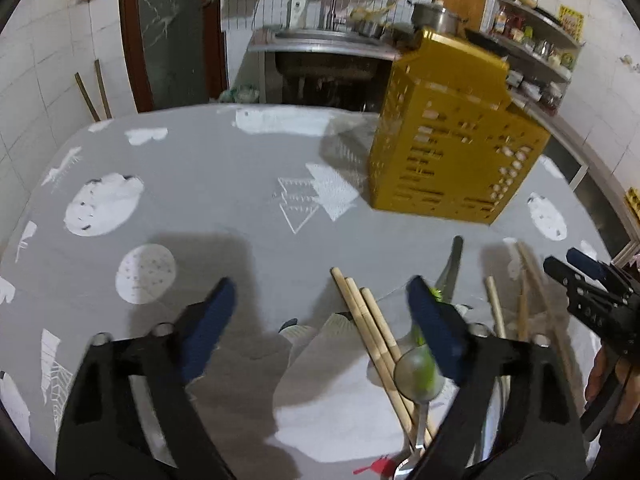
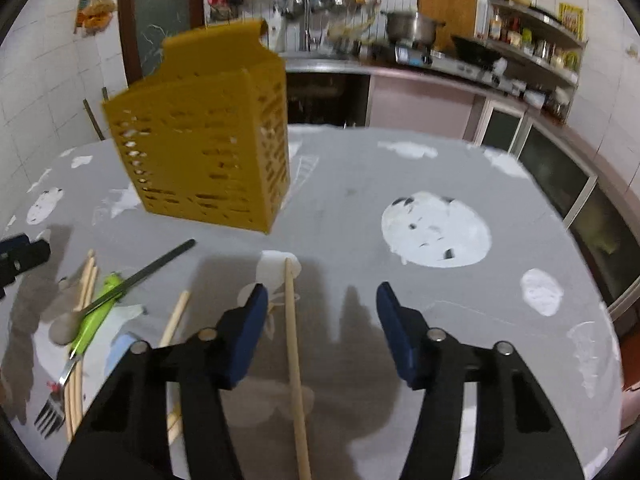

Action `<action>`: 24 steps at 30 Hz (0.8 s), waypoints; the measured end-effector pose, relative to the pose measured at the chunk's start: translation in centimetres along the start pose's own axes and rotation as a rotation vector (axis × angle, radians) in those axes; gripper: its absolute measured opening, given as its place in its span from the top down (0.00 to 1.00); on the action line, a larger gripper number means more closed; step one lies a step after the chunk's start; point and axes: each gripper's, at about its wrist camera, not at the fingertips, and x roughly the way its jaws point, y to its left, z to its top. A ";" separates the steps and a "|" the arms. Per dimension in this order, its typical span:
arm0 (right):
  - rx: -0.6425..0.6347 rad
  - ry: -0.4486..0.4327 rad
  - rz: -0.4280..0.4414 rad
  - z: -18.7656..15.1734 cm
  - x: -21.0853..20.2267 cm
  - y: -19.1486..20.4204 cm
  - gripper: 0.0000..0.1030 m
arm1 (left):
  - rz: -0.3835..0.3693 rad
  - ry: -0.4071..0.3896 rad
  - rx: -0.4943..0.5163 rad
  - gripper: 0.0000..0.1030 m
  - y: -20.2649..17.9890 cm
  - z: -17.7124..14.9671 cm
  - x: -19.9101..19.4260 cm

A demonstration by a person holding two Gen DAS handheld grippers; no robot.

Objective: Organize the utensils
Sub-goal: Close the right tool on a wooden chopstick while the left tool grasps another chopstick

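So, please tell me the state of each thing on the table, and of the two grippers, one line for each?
Yellow utensil holder: upright on the table, nothing seen sticking out.
Chopsticks: lying loose on the cloth.
Single chopstick: flat, between the right gripper's fingers, not pinched.
Green-handled fork: lying flat, a dark utensil across it.
Spoon: lying flat.
Left gripper: open, empty.
Right gripper: open, not gripping.

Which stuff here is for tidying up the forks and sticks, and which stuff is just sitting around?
For the job:
yellow utensil holder
wooden chopsticks
single chopstick
green-handled spoon
fork
metal utensil handle

Just lying about:
patterned grey tablecloth
steel pot
sink
shelf of jars
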 end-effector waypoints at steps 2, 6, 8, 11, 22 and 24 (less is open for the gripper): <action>0.013 0.013 0.014 0.2 1.0 -0.2 0.48 | 0.000 0.016 -0.022 0.23 0.2 0.1 0.9; 0.011 0.042 0.034 0.5 2.7 0.1 0.48 | -0.001 0.055 -0.055 0.26 0.5 0.6 2.6; 0.018 0.056 0.036 0.3 3.3 0.1 0.48 | -0.007 0.082 -0.062 0.34 0.5 0.7 3.3; 0.051 0.065 0.054 0.1 3.4 -0.4 0.48 | -0.001 0.114 -0.057 0.38 0.3 0.4 4.4; 0.077 0.061 0.062 0.3 3.9 -1.3 0.48 | 0.023 0.132 -0.070 0.41 1.1 0.5 5.2; 0.079 0.061 0.064 0.3 4.0 -1.4 0.48 | 0.039 0.139 -0.071 0.41 1.1 0.4 5.5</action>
